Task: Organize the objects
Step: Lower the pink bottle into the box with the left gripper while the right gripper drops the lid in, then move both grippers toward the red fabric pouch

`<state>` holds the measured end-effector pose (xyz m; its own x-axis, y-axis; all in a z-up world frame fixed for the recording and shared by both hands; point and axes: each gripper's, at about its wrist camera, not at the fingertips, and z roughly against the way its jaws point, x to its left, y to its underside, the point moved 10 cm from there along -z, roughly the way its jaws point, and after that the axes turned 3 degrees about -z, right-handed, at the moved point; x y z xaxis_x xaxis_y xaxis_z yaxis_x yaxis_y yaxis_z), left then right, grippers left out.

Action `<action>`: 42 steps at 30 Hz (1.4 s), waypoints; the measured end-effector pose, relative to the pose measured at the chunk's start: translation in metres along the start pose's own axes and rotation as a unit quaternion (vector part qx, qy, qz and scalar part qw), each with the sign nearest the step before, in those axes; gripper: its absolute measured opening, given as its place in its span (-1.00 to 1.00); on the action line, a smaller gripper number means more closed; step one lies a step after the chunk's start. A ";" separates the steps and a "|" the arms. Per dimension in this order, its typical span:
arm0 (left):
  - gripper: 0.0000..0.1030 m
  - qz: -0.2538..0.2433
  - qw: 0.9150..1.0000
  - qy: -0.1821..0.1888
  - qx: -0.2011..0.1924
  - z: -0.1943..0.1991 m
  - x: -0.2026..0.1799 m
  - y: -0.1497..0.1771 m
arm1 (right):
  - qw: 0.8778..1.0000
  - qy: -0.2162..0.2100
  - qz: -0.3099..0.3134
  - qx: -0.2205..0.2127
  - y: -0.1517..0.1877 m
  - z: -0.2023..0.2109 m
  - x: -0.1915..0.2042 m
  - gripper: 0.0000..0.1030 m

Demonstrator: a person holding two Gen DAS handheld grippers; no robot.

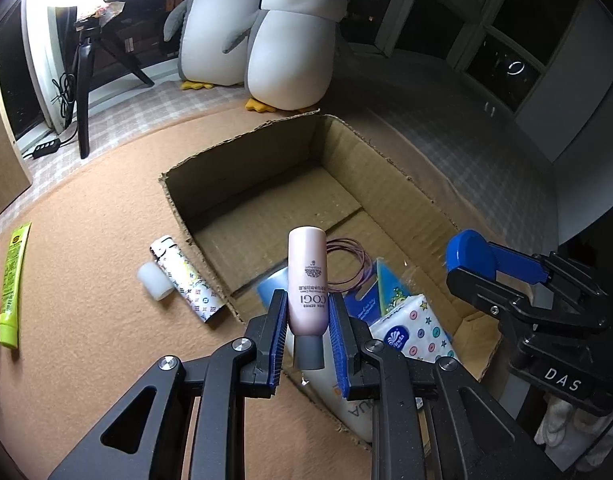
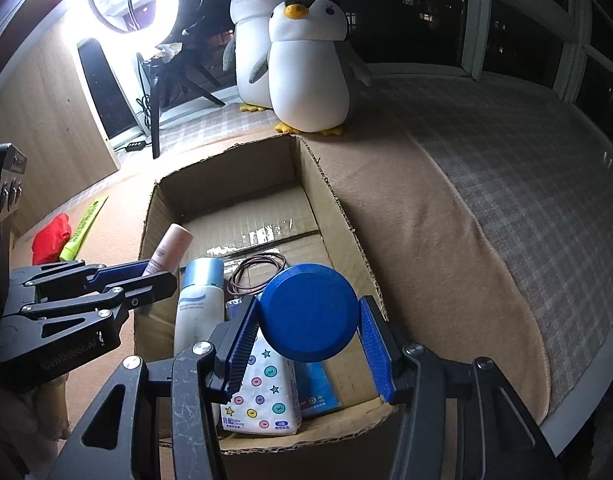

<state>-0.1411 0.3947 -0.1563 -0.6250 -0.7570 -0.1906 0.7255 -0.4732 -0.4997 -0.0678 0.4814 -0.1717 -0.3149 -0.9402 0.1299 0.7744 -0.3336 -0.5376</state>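
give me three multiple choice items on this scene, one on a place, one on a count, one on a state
1. Where does the yellow-green tube lie?
A. in the cardboard box
B. on the tan blanket outside the box
C. on a penguin

2. How many plush penguins stand behind the cardboard box?
A. one
B. two
C. three

3. What does the left tool hold?
A. nothing
B. a blue round jar
C. a pink tube

Answers: 1 B, it lies left of the box on the tan blanket. 2 B, both views show two. 3 C, its pads clamp the pink tube; the right tool holds the blue round jar.

Materials looking mixed

Cardboard box (image 2: 334, 200) is showing rough torn edges; pink tube (image 1: 307, 280) is gleaming smooth plastic; blanket (image 1: 106, 208) is lying matt.
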 end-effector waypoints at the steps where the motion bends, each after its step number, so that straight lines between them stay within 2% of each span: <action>1: -0.54 0.002 1.000 0.001 -0.002 0.001 0.001 -0.001 | 1.000 0.000 0.002 0.001 0.000 -0.001 0.001 -0.09; 4: -0.28 0.011 1.000 0.000 -0.006 0.005 0.006 -0.003 | 1.000 -0.003 0.002 0.001 -0.001 -0.002 0.003 -0.09; 14: -0.27 0.040 0.999 -0.015 -0.022 0.031 0.046 0.005 | 1.000 -0.014 0.001 -0.003 -0.007 0.002 0.022 -0.09; 19: -0.27 0.066 0.997 -0.032 -0.028 0.052 0.087 0.023 | 1.000 -0.025 0.000 -0.002 -0.004 0.005 0.039 -0.09; 25: -0.27 0.108 0.992 -0.065 -0.031 0.083 0.155 0.053 | 0.999 -0.044 0.011 0.001 0.002 0.009 0.074 -0.05; 30: -0.26 0.157 0.982 -0.091 -0.043 0.114 0.217 0.075 | 0.998 -0.060 0.029 0.008 0.008 0.009 0.111 0.01; 34: -0.08 0.197 0.972 -0.113 -0.056 0.140 0.270 0.089 | 0.996 -0.073 0.047 0.012 0.013 0.011 0.142 0.02; 42: 0.09 0.259 0.952 -0.147 -0.076 0.179 0.375 0.096 | 0.993 -0.089 0.070 0.017 0.029 0.021 0.188 0.04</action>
<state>-0.2539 -0.0149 -0.1248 -0.0706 -0.9747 -0.2121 0.8506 0.0522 -0.5231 -0.0929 0.2931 -0.1451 -0.1029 -0.9739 0.2025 0.8227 -0.1978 -0.5330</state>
